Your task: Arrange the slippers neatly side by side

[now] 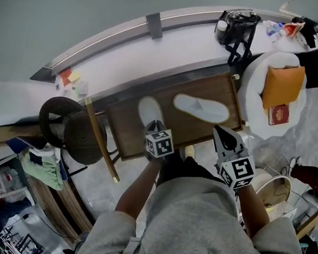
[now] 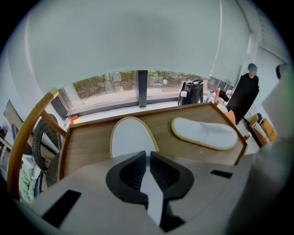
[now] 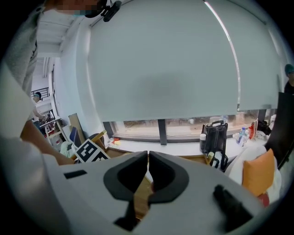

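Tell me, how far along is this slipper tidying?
Nothing looks finished yet. The left gripper has its jaws shut on the left slipper, which points away. The right slipper lies crosswise, apart from it, and needs turning and setting alongside. The right gripper is shut, empty.

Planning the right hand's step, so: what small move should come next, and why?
Probably open the right gripper and reach for the crosswise slipper: this gripper is shut and empty, and that slipper lies unaligned with the held slipper in the left gripper.
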{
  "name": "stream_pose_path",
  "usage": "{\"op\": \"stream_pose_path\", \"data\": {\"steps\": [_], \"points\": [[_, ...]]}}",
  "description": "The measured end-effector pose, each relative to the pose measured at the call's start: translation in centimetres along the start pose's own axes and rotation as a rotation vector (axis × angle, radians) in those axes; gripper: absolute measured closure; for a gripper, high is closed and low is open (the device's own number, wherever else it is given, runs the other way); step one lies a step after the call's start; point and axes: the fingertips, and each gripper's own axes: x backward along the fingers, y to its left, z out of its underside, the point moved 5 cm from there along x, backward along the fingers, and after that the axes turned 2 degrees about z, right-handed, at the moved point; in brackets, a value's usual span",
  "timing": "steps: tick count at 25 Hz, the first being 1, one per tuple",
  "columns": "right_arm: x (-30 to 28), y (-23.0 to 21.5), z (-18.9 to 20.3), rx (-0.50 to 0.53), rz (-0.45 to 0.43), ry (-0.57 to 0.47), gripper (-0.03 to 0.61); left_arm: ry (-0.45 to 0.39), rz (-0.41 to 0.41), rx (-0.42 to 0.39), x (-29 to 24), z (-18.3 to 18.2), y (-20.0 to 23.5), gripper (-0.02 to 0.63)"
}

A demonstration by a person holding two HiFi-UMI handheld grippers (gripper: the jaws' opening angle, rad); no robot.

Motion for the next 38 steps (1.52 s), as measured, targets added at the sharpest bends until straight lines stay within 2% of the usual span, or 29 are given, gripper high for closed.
{"op": "stream_pose_path", "data": {"steps": [6, 10, 13, 15, 18, 22, 25, 28, 33, 38], "points": [[0.4, -0.2, 0.3, -0.014, 0.02, -0.001, 0.552, 0.007, 0.012, -0.071, -0.7, -0.3, -0.8, 0.577], [0.1, -0.4, 0.6, -0.042, 0.001, -0.005, 0.552, -0.002, 0.067, -0.05, -0.8, -0.4, -1.0, 0.574], [-0.4, -0.7, 1.3, -0.065, -0.001, 0.026, 0.551, 0.008, 0.143, 0.001, -0.3, -0.3, -1.5, 0.429], [-1.1, -1.1, 2.1, -0.105, 0.002, 0.058, 0.549, 0.01, 0.165, 0.012, 0.1, -0.2, -1.6, 0.392], [-2.2, -1.9, 3.4, -0.174, 0.028, 0.104, 0.548, 0.001, 0.181, 0.027, 0.8, 0.0, -1.5, 0.379], [-3.9, -2.2, 5.1, -0.195, 0.064, 0.158, 0.54, -0.035, 0.188, 0.043, 1.5, -0.1, -0.6, 0.367], [-5.3, -2.6, 7.0, -0.242, 0.093, 0.21, 0.496, -0.067, 0.184, 0.057, 2.4, -0.4, 0.0, 0.365], [-6.6, -3.7, 9.0, -0.363, 0.169, 0.232, 0.483, -0.064, 0.175, 0.082, 3.3, -0.2, 0.8, 0.365], [-9.3, -5.0, 11.0, -0.687, 0.239, 0.237, 0.476, -0.058, 0.153, 0.076, 4.3, -0.2, 2.2, 0.365], [-11.4, -5.5, 12.1, -0.86, 0.291, 0.217, 0.451, -0.06, 0.127, 0.079, 4.9, -0.1, 3.9, 0.365]]}}
